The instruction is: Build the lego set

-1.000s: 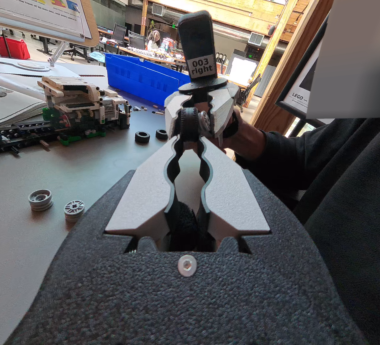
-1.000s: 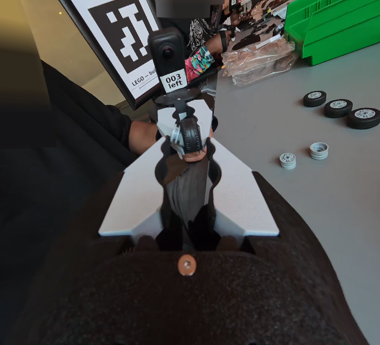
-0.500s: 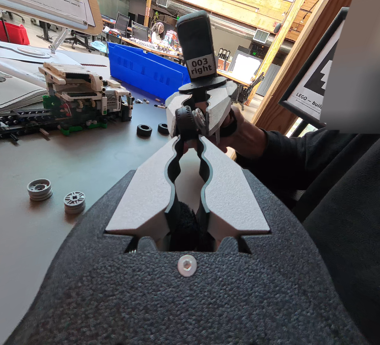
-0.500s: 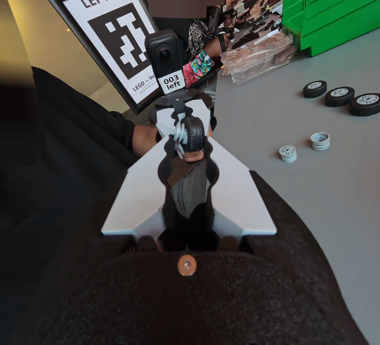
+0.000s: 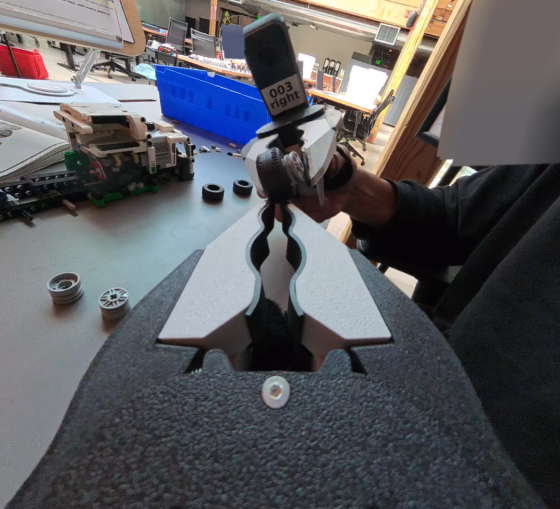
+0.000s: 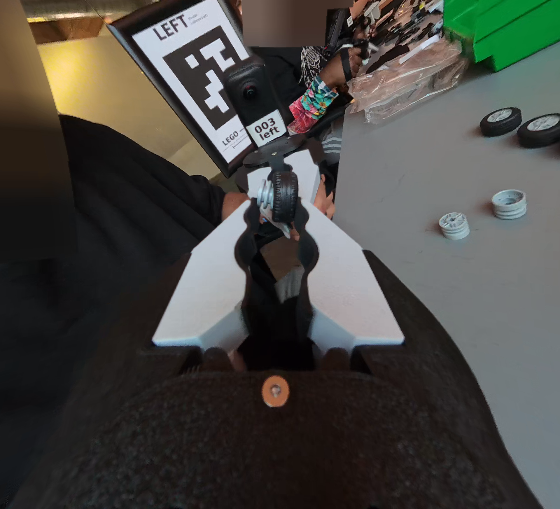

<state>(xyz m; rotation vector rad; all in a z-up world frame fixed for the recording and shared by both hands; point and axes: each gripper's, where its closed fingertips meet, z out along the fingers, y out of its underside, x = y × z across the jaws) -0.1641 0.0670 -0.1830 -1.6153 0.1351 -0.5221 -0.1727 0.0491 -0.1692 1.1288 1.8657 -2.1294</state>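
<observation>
A black tyre (image 5: 269, 171) and a grey wheel rim (image 5: 295, 163) are held together in mid-air off the table's near edge. My left gripper (image 5: 275, 206) is nearly shut, its tips pinching the tyre from below. My right gripper (image 6: 275, 211) faces it, its fingers flanking the rim (image 6: 266, 195) and tyre (image 6: 284, 200), with the rim sticking out of the tyre's side. In the left wrist view the right gripper's white fingers (image 5: 318, 146) enclose both parts. The contact faces are hidden.
A partly built white, black and green lego vehicle (image 5: 121, 149) stands by an open booklet (image 5: 24, 143) and a blue bin (image 5: 206, 103). Two loose tyres (image 5: 213, 191) and two grey rims (image 5: 65, 287) lie on the grey table. Finished wheels (image 6: 500, 121), plastic bags (image 6: 406, 85) and a green bin (image 6: 509, 6) are farther off. Less than 4 cm separates the two grippers' tips.
Both grippers stay joined at the tyre and rim. The right gripper has tilted to the side and the pair has shifted slightly. Nothing on the table moved.
</observation>
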